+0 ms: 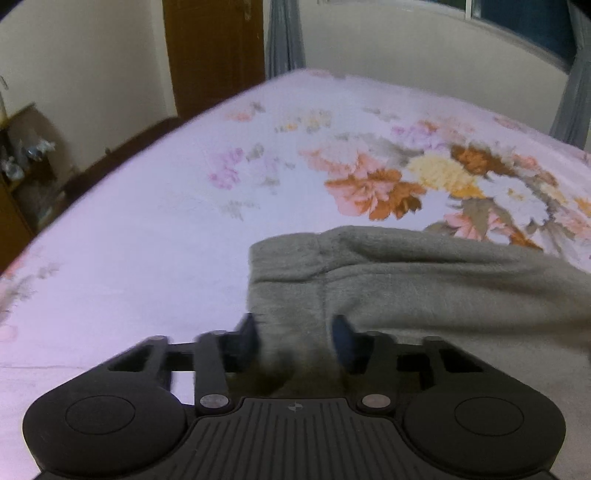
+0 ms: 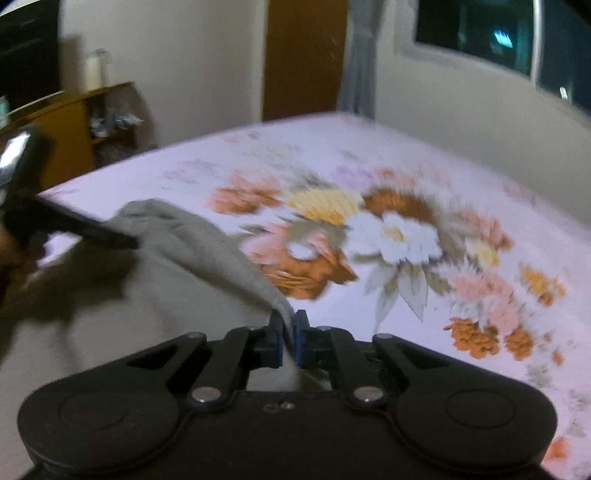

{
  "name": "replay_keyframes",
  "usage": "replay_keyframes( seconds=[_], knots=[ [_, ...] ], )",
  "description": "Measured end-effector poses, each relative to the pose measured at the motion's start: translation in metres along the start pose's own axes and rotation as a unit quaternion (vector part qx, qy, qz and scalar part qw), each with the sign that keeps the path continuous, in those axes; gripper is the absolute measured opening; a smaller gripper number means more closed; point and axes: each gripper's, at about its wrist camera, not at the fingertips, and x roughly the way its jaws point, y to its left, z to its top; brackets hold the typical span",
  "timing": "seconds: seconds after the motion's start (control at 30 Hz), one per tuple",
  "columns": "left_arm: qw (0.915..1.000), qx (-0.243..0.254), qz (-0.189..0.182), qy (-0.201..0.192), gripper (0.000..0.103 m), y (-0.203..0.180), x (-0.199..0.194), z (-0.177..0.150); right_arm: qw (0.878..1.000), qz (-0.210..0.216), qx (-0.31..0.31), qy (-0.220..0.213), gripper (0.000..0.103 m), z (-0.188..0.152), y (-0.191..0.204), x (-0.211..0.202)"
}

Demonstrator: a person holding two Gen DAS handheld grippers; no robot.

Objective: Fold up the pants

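Observation:
Grey fleece pants (image 1: 424, 280) lie on a pink floral bedsheet (image 1: 166, 221). In the left wrist view my left gripper (image 1: 295, 332) has a bunched fold of their left end filling the gap between its fingers, and the pads press on it. In the right wrist view my right gripper (image 2: 290, 332) is shut on a thin edge of the pants (image 2: 177, 280), which rises in a taut ridge from the pads toward the left gripper (image 2: 125, 240) at the far left. The sheet (image 2: 406, 166) stretches beyond. Both views are motion-blurred.
The bed's far edge meets a cream wall (image 1: 388, 48). A brown door (image 1: 214, 51) and a grey curtain (image 1: 284, 37) stand behind it. A wooden shelf unit (image 2: 92, 122) with small items is off the bed's left side, and a dark window (image 2: 480, 29) is at upper right.

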Motion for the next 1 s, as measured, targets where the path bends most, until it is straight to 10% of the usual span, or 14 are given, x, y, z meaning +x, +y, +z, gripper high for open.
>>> replay_keyframes(
  seconds=[0.23, 0.5, 0.67, 1.0],
  knots=[
    [0.9992, 0.000, -0.036, -0.017, 0.030, 0.029, -0.082, -0.032, 0.999, 0.022, -0.029, -0.002, 0.005, -0.056, 0.093, -0.092],
    [0.9967, -0.005, -0.052, 0.063, 0.031, 0.060, -0.123, -0.105, 0.997, 0.013, 0.055, 0.061, 0.021, -0.104, 0.123, -0.090],
    [0.9932, -0.064, -0.071, 0.067, 0.075, 0.089, -0.159, -0.136, 0.990, -0.004, 0.130, 0.057, 0.033, -0.105, 0.104, -0.116],
    [0.9556, -0.218, -0.165, 0.109, 0.075, 0.095, -0.142, -0.149, 0.934, 0.008, 0.348, 0.076, 0.036, -0.133, 0.046, -0.111]
  ],
)
